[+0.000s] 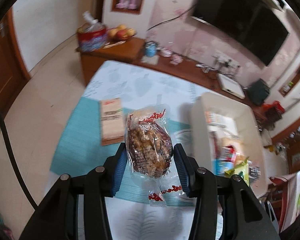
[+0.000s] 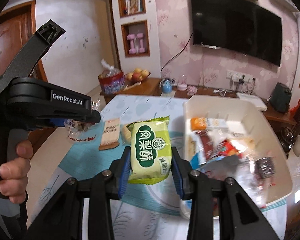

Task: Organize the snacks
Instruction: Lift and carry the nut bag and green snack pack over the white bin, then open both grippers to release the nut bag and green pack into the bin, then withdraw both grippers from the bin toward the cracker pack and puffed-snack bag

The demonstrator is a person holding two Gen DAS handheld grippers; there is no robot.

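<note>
My left gripper point(image 1: 150, 152) is shut on a clear-wrapped brown nut snack point(image 1: 150, 150) with red print, held up over the table. The right wrist view shows that gripper point(image 2: 78, 123) from the side at the left, a hand on its handle, the clear packet point(image 2: 78, 129) in its tips. My right gripper point(image 2: 151, 158) is shut on a green snack packet point(image 2: 150, 150), upright between the blue pads. A white bin point(image 2: 192, 104) with several wrapped snacks stands to the right; the left wrist view shows the bin point(image 1: 198, 108) too. A tan flat packet point(image 2: 110, 134) lies on the teal mat point(image 2: 86, 160).
A pale round snack point(image 2: 127, 134) lies on the mat behind the green packet. Beyond the table runs a wooden sideboard point(image 2: 210, 92) with a red bag, a fruit bowl point(image 2: 138, 74) and a blue pot. A television point(image 2: 236, 26) hangs on the wall.
</note>
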